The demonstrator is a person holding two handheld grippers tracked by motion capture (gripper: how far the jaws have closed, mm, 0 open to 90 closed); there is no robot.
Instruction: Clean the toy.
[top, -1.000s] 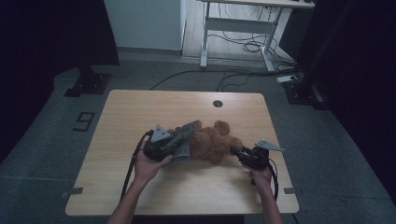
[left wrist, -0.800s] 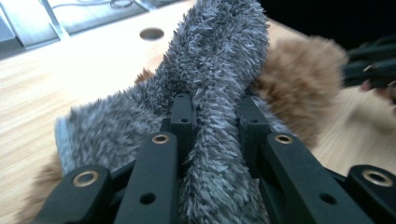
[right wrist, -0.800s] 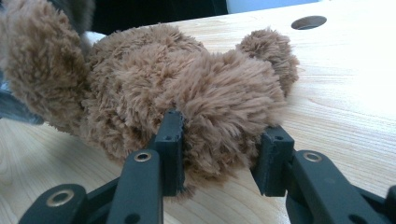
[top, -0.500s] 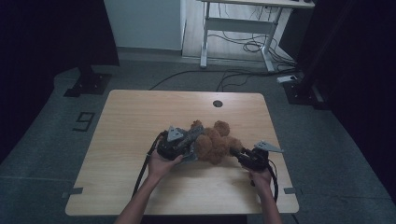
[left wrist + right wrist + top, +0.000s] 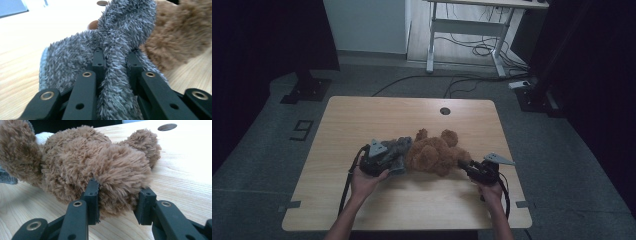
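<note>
On the light wooden table point(image 5: 362, 120), the left gripper point(image 5: 115, 58) has its jaws clamped on a fold of the grey fluffy cloth point(image 5: 117, 32), which rises between them. Just beyond the cloth lies the brown plush toy point(image 5: 434, 155). The right gripper point(image 5: 119, 192) has its jaws pressed on the two sides of a plush limb. Behind the table are a grey floor point(image 5: 272, 150) and cables point(image 5: 472, 50).
</note>
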